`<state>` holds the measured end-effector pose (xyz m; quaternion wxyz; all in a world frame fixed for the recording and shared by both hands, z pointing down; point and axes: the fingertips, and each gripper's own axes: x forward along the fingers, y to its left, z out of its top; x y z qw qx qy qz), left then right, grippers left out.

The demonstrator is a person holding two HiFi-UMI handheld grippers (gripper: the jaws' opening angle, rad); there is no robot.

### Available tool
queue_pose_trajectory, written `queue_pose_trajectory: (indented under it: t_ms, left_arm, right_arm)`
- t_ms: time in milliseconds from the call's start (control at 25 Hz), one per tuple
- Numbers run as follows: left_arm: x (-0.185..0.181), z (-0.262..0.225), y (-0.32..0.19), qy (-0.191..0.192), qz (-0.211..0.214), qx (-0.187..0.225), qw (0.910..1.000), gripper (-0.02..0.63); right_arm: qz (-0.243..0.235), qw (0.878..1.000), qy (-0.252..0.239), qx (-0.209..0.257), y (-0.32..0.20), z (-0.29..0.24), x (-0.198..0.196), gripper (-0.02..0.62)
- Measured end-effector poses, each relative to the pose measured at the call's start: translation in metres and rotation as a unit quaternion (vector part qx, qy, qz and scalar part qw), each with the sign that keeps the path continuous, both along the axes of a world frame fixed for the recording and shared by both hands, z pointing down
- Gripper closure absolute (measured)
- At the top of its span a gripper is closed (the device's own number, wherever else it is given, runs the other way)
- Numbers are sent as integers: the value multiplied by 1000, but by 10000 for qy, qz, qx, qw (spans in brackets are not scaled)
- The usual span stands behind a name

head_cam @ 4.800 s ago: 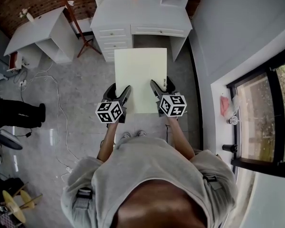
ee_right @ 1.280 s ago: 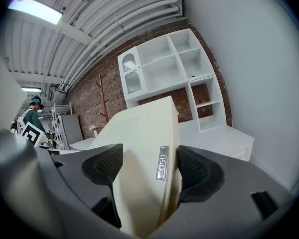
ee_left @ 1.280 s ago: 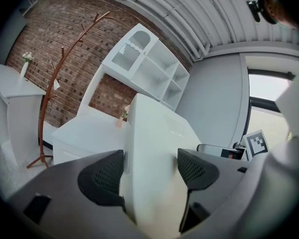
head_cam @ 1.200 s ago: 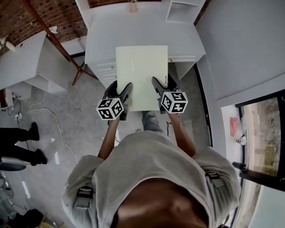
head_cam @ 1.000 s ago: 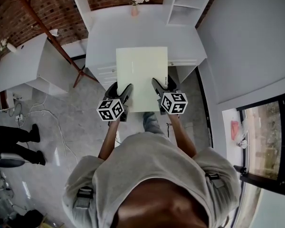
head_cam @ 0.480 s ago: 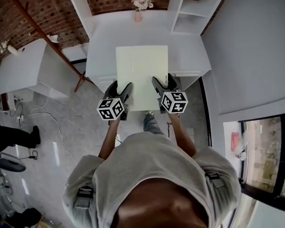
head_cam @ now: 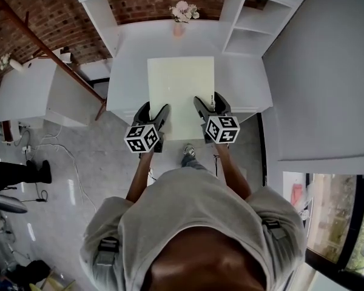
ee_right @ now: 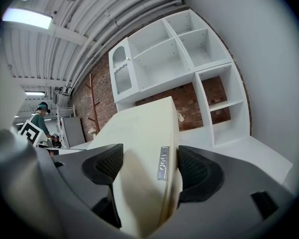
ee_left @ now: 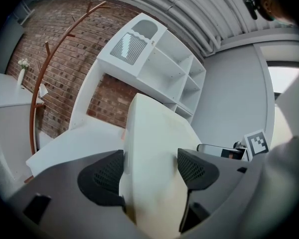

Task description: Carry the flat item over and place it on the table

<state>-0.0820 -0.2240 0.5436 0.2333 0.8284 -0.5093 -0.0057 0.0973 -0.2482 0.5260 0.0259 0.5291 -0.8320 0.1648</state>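
Observation:
The flat item is a pale cream rectangular slab (head_cam: pixel 181 93), held level above the white desk (head_cam: pixel 127 59). My left gripper (head_cam: pixel 159 119) is shut on its near left edge and my right gripper (head_cam: pixel 201 113) on its near right edge. In the left gripper view the slab (ee_left: pixel 152 158) runs out between the black ribbed pads (ee_left: pixel 105 176). In the right gripper view the same slab (ee_right: pixel 139 148) fills the jaws, with a small silver badge (ee_right: pixel 163 164) on its edge. The slab's near part overhangs the desk's front edge.
A small vase of flowers (head_cam: pixel 182 14) stands at the back of the desk, white shelving (head_cam: pixel 252 26) on its right. A second white table (head_cam: pixel 33 93) and a slanted wooden pole (head_cam: pixel 45 41) are left. A person's legs (head_cam: pixel 15 171) show at far left.
The desk has come closer under the slab as I walked toward it; the slab now lies over the desktop. Both grippers kept their hold.

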Motion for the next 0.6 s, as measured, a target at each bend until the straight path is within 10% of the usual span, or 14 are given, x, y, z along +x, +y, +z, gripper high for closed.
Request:
queue_pose_trajectory:
  t_ms: [600]
  left_arm:
    - [37, 7, -135, -2, -193, -85, 9998, 262]
  right_arm:
    - [-206, 9998, -38, -59, -143, 9, 36, 232]
